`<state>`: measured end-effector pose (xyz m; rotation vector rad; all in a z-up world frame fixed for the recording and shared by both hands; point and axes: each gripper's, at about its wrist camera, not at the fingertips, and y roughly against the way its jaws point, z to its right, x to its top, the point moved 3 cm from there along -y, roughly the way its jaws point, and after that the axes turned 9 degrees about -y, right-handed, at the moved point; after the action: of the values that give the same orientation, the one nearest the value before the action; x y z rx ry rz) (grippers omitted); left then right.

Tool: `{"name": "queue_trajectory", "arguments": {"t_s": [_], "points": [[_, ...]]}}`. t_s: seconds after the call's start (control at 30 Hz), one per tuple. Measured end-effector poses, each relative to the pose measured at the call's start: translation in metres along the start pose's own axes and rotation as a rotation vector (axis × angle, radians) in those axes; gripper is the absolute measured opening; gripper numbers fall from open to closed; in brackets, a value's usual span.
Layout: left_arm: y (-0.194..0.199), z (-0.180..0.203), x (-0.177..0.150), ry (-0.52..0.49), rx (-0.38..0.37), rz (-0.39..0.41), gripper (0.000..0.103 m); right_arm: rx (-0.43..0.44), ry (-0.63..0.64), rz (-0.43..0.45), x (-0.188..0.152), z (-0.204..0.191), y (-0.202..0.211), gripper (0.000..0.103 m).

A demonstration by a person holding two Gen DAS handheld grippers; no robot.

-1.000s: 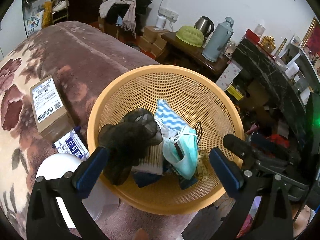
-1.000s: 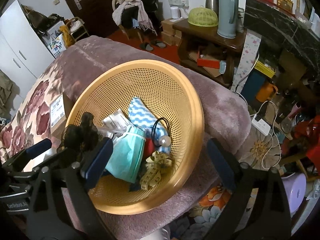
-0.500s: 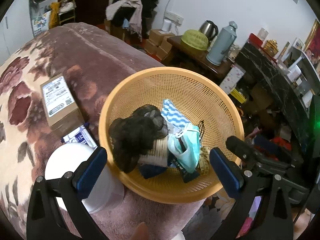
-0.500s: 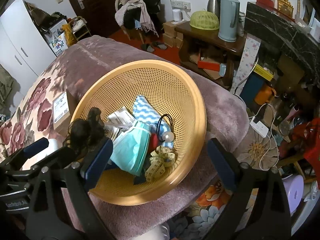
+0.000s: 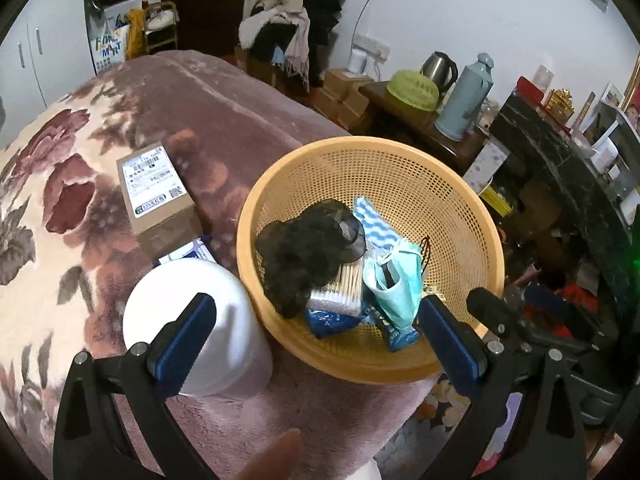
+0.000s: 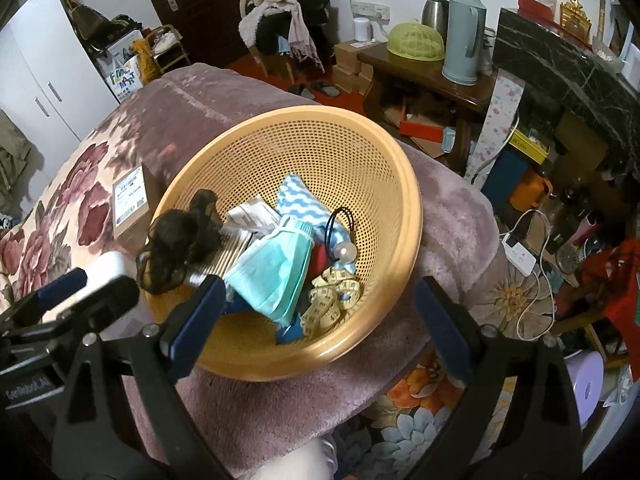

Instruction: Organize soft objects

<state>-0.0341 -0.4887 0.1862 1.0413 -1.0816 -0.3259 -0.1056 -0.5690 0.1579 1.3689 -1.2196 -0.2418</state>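
On the floral plush bed blanket [image 5: 60, 200], the round orange mesh plastic basket [image 6: 404, 216] holds the soft things: dark fuzzy wad [image 5: 304, 256], teal face mask [image 6: 276, 272]. Both grippers, left [image 5: 316, 332] and right [image 6: 316, 312], hover above it with jaws wide and empty; judged best, descend squarely over one item alone.

A bed [image 5: 100, 168] covered by a plush mauve blanket with dark red flowers on cream is seen. Near its corner an orange perforated plastic basket [image 5: 416, 184] is set on the blanket. Just beside the basket stands a white round plastic container [image 5: 192, 320], and a brown cardboard box with a white shipping label [image 5: 158, 196] lies near it. A blue-and-white packet [image 5: 192, 250] is wedged between box and container.
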Motion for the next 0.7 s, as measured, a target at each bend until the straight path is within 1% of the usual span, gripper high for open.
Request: {"name": "queue_trajectory", "arguments": {"t_s": [0.2,0.7], "points": [[0.005,-0.003,-0.008,-0.001,-0.012,-0.007,0.102,-0.007,0.015,0.009,-0.008,-0.004,0.004,0.096],[0.028,-0.024,-0.032,0.012,-0.004,0.011,0.102,-0.011,0.053,0.026,-0.026,-0.026,0.018,0.096]]}}
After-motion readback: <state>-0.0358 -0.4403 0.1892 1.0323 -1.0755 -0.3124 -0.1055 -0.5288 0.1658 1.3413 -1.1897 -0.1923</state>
